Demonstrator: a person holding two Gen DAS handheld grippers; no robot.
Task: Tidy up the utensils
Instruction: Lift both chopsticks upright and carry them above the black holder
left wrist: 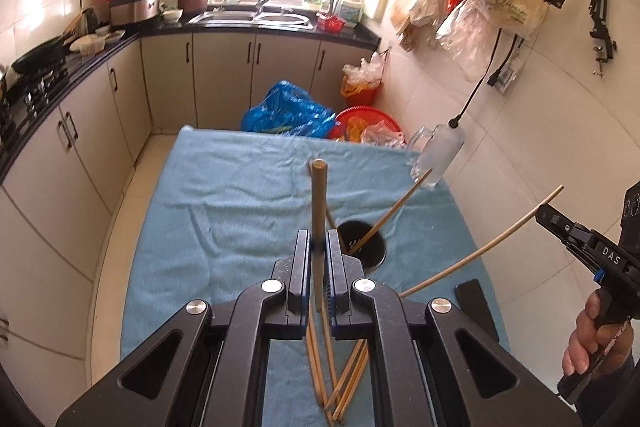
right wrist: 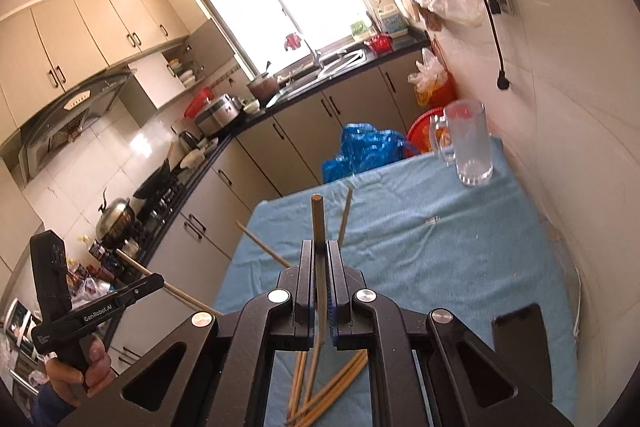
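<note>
- I work over the blue cloth (left wrist: 224, 195), and I place everything else by the black holder (left wrist: 362, 245) standing on it; a glass mug (left wrist: 438, 155) sits beyond the holder, a dark phone (left wrist: 476, 301) on its near side.
- My left gripper (left wrist: 319, 251) is clamped on one chopstick (left wrist: 319, 195), held just beside the holder and above the cloth.
- My right gripper (right wrist: 319, 259) is pinched shut on another chopstick (right wrist: 318, 219), off to the holder's right.
- A loose pile (left wrist: 340, 383) lies on the cloth nearer me than the holder; one stick (left wrist: 390, 217) already leans in it.
- Risk, as I judge it: each thin stick could pivot in its jaws, miss the holder's mouth, or knock the leaning stick; the two sticks could also cross and foul each other.
- Readable: "DAS" on the right gripper's side, "GenRobot.AI" on the left one's.
</note>
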